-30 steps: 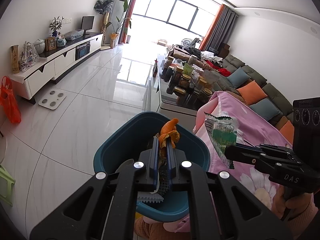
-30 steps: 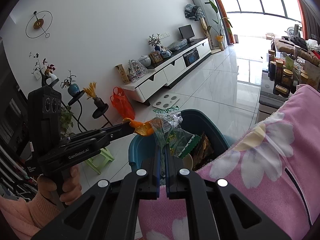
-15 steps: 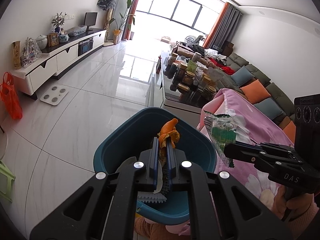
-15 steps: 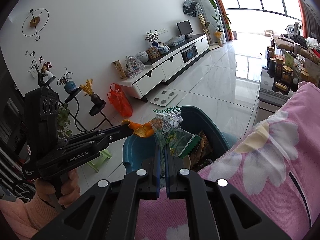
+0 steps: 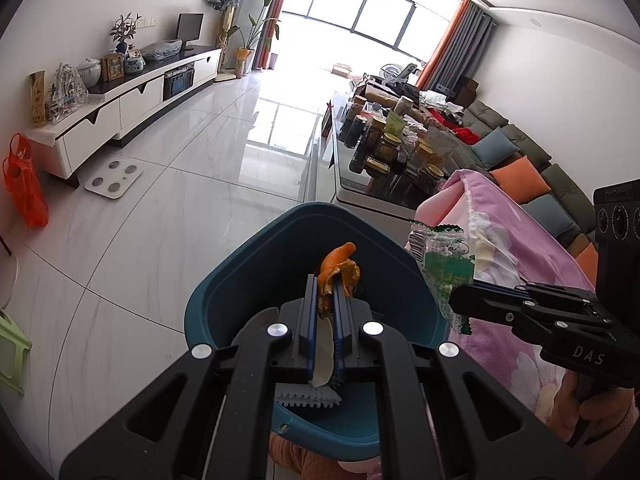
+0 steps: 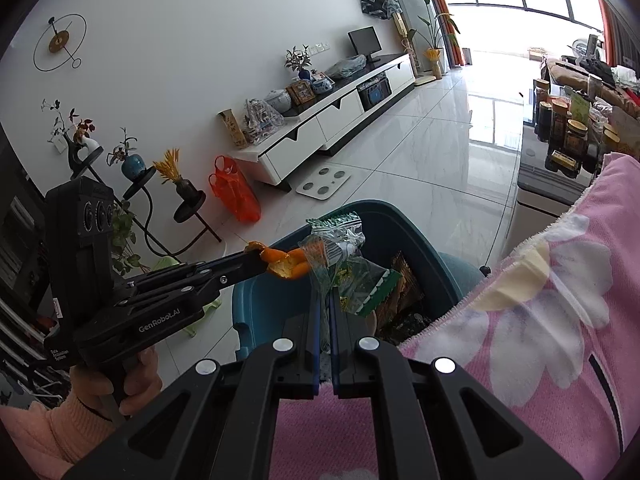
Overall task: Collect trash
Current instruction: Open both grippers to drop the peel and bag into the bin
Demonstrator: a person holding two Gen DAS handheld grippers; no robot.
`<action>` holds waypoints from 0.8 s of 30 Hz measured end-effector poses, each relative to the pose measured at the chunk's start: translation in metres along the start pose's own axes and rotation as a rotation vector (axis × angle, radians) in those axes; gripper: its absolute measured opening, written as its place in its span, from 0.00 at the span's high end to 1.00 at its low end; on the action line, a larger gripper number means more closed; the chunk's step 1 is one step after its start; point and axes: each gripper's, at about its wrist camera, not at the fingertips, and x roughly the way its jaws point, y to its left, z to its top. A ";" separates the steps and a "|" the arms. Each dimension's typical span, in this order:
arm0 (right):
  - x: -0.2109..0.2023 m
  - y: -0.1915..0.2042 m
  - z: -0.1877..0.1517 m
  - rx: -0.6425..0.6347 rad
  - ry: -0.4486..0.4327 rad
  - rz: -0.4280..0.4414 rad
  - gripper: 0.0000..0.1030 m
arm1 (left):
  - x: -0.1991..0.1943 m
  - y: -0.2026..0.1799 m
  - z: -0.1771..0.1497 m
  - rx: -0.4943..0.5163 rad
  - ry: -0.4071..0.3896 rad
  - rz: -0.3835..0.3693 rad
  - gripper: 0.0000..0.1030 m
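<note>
My left gripper is shut on a piece of orange peel and holds it over the open teal trash bin. It also shows in the right wrist view with the peel. My right gripper is shut on a clear and green plastic wrapper, held above the bin beside the peel. In the left wrist view the wrapper hangs at the bin's right rim from the right gripper. Wrappers lie inside the bin.
A pink flowered blanket covers the surface right of the bin. A glass coffee table with several jars stands beyond, a sofa to the right. A white TV cabinet, an orange bag and a scale are on the left.
Both grippers keep their hold. The view has shifted slightly, with the bin a little farther below the peel and wrapper.
</note>
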 end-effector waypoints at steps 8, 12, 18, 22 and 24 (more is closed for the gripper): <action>0.016 -0.004 0.004 0.031 0.057 -0.016 0.92 | 0.027 0.003 -0.002 -0.019 0.062 -0.002 0.92; 0.018 -0.008 0.004 0.053 0.070 -0.020 0.82 | 0.046 0.006 -0.008 -0.035 0.101 -0.018 0.91; 0.013 -0.016 0.001 0.082 0.056 -0.014 0.68 | 0.060 0.009 -0.014 -0.043 0.119 -0.010 0.87; 0.007 -0.020 -0.002 0.090 0.045 -0.012 0.68 | 0.056 0.008 -0.013 -0.036 0.096 -0.013 0.86; 0.001 -0.020 -0.004 0.095 0.031 -0.006 0.68 | 0.050 0.007 -0.015 -0.029 0.086 -0.018 0.83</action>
